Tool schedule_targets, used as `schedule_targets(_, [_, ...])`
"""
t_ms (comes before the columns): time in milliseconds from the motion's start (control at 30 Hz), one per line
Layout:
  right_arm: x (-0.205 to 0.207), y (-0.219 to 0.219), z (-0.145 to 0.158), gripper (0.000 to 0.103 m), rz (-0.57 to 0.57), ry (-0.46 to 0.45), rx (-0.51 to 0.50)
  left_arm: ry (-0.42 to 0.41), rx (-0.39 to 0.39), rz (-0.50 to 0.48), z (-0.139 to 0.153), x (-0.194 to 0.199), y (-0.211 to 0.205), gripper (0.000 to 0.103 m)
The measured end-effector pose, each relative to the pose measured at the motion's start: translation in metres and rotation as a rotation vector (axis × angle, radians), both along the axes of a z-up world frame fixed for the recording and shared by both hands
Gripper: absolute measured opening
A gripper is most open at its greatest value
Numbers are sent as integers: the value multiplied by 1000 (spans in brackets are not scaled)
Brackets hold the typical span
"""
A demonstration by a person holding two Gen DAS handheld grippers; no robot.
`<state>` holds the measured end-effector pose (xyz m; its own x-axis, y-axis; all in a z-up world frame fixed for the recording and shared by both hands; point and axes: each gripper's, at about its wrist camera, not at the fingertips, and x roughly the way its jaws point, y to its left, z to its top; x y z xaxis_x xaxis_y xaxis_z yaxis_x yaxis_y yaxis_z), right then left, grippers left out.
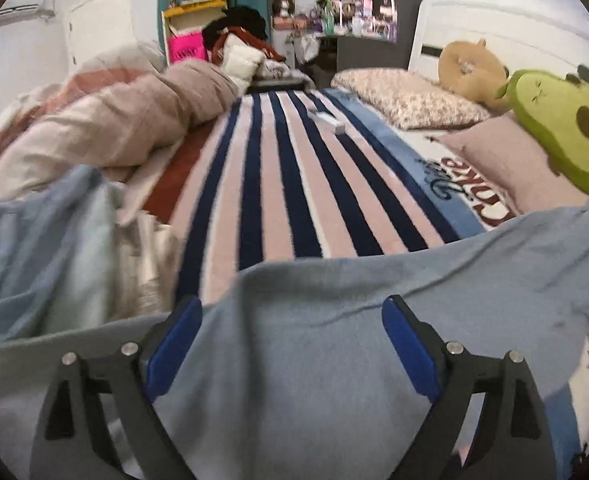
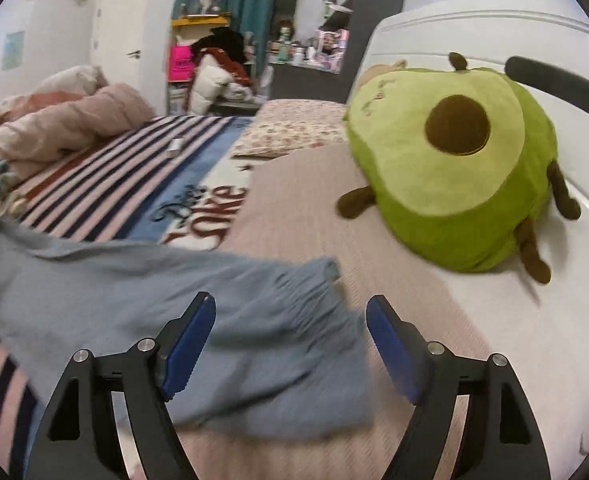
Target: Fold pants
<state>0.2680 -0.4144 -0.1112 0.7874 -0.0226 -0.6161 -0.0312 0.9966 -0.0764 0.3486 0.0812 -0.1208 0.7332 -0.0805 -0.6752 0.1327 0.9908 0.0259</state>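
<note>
Broadly, the bed [image 1: 294,168] with its striped blanket [image 1: 278,184] carries the light blue pants [image 1: 334,320], spread flat on the near side of the blanket. Beyond the pants' waistband sits the avocado plush [image 2: 454,176]. Left gripper [image 1: 292,328] and right gripper [image 2: 290,332] both hover over the pants, jaws wide apart, gripping nothing.

The pants [image 2: 166,300] lie spread across the near part of the striped blanket [image 1: 294,184], reaching right onto a pillow [image 2: 294,220]. On that pillow's far right sits the avocado plush [image 2: 454,176], against the headboard [image 2: 474,36]. A crumpled duvet [image 1: 114,120] lies left of the blanket, a second pillow [image 1: 406,100] behind.
</note>
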Motion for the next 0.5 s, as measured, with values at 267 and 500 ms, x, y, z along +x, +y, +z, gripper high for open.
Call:
schedule_targets(267, [-31,37,-7,82,101,23,118,131,37,122,-11,-90,64,92])
schedule_targets(500, [-30,74,-7,82,169,32,115,293,47,84,-87,-132,65,92])
